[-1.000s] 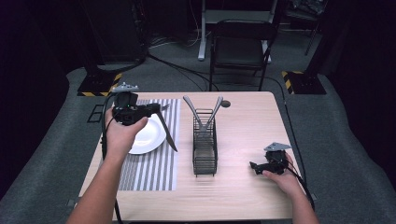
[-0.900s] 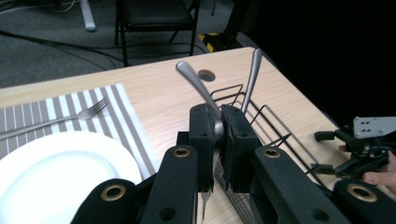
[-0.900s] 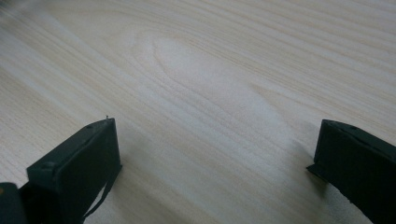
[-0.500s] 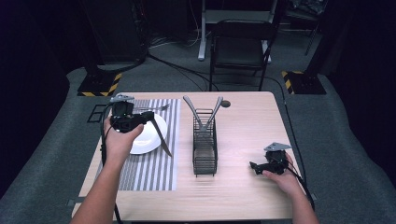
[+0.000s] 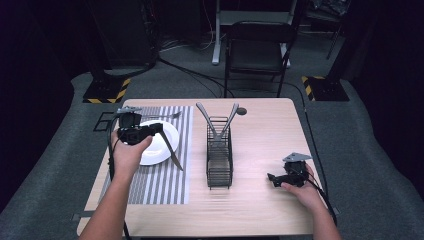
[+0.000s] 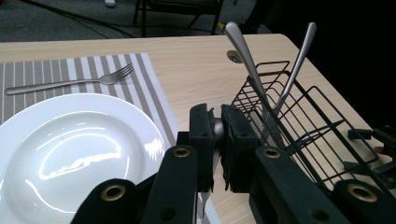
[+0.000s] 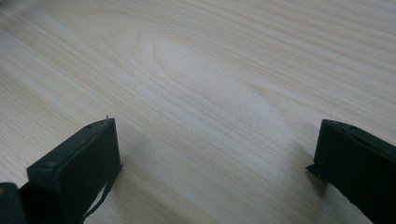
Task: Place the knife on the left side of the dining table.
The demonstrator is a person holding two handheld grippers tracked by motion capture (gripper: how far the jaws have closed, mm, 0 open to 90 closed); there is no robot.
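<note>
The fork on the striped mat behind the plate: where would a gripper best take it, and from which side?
Probably mid-handle, from above. The fork lies flat on the placemat, its long handle running along the mat's far edge, clear of the plate. Jaws set across the slim handle would likely close more surely than on the tines.

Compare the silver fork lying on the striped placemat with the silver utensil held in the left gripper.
The silver fork lies flat beyond the white plate, untouched; the held utensil slants down off the mat, clamped in the left gripper. The fork's tines show; the held utensil's end looks blade-like. Both are plain silver metal.
</note>
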